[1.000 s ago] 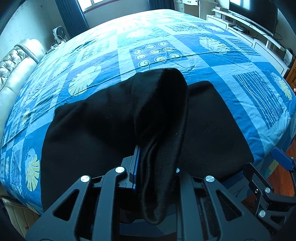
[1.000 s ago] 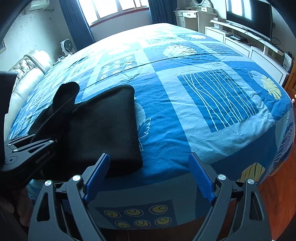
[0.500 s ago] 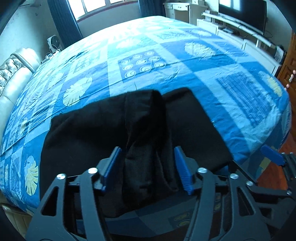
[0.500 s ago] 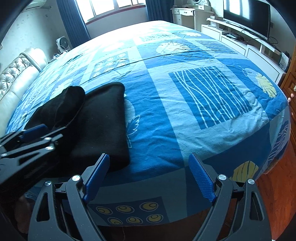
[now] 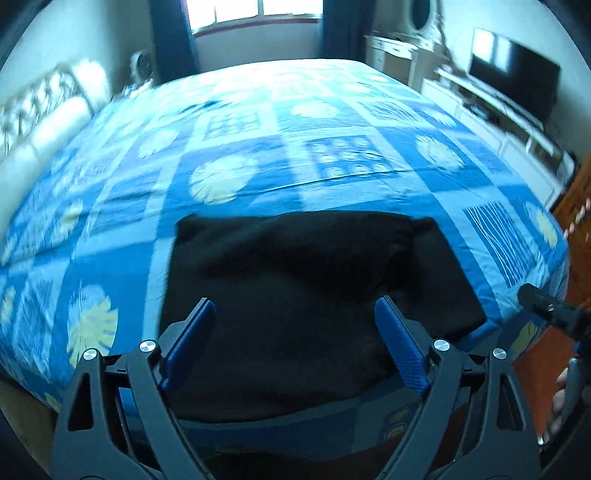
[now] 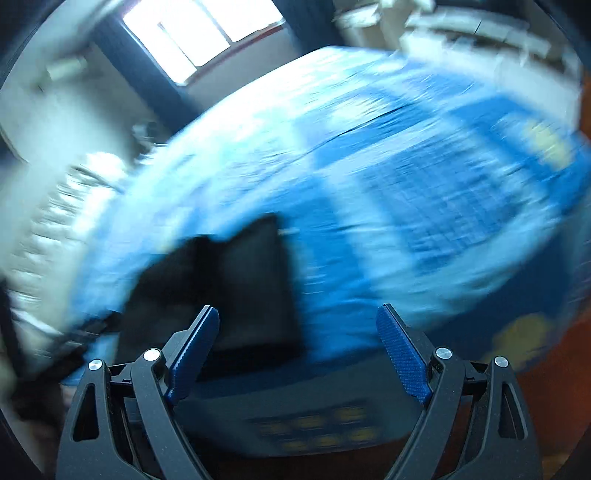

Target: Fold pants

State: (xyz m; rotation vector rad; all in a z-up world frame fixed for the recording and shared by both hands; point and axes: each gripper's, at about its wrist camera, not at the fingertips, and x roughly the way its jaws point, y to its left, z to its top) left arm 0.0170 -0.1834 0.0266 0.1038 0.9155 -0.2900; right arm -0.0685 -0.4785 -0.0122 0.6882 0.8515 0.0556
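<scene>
A home bedroom is shown. Most of the view is filled by a wide bed [image 5: 332,122] covered with a blue patterned sheet, with a pale tufted headboard [image 5: 40,114] at its left. A window [image 5: 255,11] framed by dark blue curtains [image 5: 170,37] is seen behind it. A flat TV [image 5: 513,81] on a low white cabinet [image 5: 517,136] is set along the right wall, and reddish wooden flooring [image 6: 546,391] is visible at the bed's corner.
</scene>
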